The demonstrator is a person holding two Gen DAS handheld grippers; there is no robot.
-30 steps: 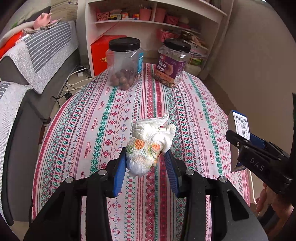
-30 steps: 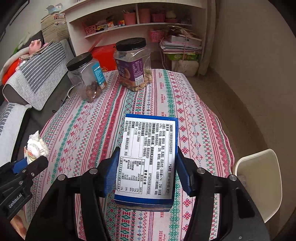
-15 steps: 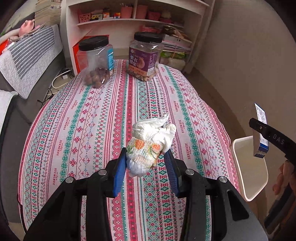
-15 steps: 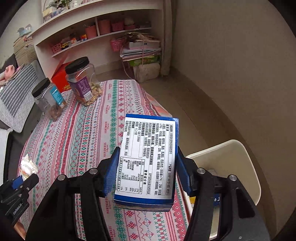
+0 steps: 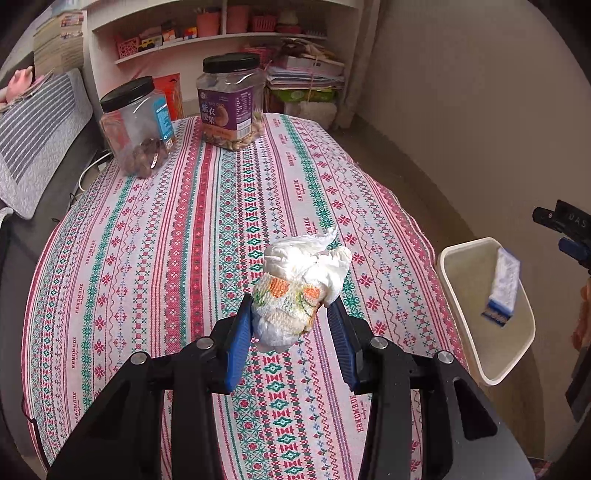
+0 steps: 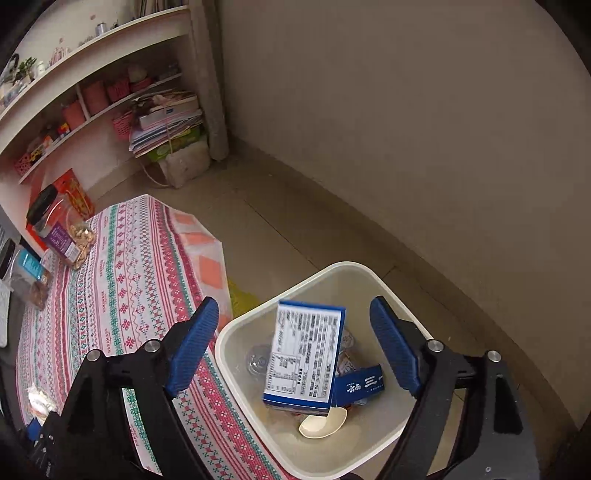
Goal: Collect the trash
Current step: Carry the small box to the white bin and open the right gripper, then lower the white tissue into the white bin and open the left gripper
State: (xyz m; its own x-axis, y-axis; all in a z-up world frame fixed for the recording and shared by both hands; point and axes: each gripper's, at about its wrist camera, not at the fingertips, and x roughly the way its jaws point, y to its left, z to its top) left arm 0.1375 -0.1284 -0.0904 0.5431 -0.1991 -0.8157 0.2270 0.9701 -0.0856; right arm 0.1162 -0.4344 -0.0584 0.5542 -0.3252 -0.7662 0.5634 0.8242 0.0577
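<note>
My left gripper [image 5: 290,319] is shut on a crumpled white tissue wad [image 5: 301,286] with orange and green print, held above the patterned tablecloth [image 5: 177,229]. My right gripper [image 6: 293,345] hangs over the cream trash bin [image 6: 373,271]; its jaws are opening and stand wide. The blue and white carton [image 6: 304,356] is free of the pads and dropping into the bin. From the left wrist view the same carton [image 5: 503,286] shows blurred inside the bin [image 5: 452,273], with the right gripper's tip [image 5: 561,225] above it.
Two black-lidded jars, a clear one [image 5: 136,129] and a purple-labelled one [image 5: 231,99], stand at the table's far end. The bin holds a small blue box [image 6: 362,386], a white spoon [image 6: 321,424] and wrappers. Shelves [image 5: 221,33] and paper stacks line the back wall.
The right gripper swung off the table to over the bin and let go of the carton, which now falls. The left gripper carried the tissue wad rightward toward the bin side.
</note>
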